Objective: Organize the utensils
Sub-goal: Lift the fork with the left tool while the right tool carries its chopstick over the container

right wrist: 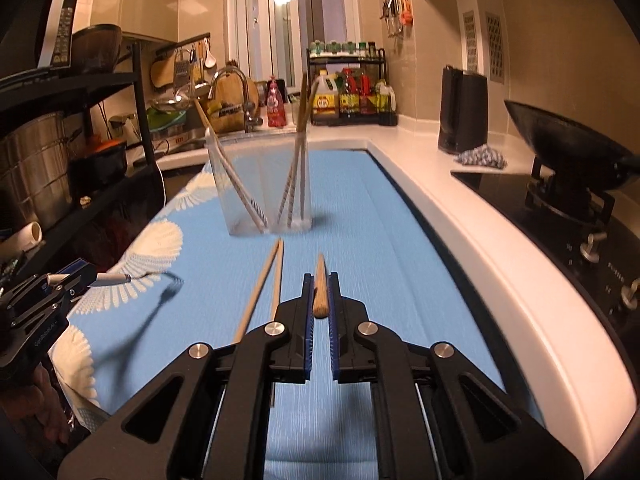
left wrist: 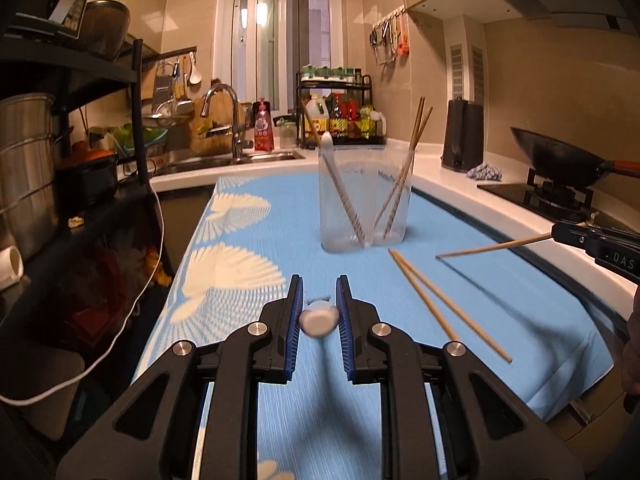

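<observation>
Utensils sit in both grips: left gripper (left wrist: pixel 319 312) is clamped on a white fork handle (left wrist: pixel 319 321), right gripper (right wrist: pixel 320 300) pinches a chopstick (right wrist: pixel 320 292). Two chopsticks (left wrist: pixel 440 302) lie on the blue cloth (left wrist: pixel 248 280); beyond, a clear holder (left wrist: pixel 365 196) contains more.

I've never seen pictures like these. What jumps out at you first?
Two black clamps fill the foreground: the left gripper pinches a white-handled fork, and the right gripper pinches a wooden chopstick. Beyond them, on a blue cloth, stands a clear holder with chopsticks and a white-handled utensil in it. Two loose chopsticks lie in front of it.
</observation>
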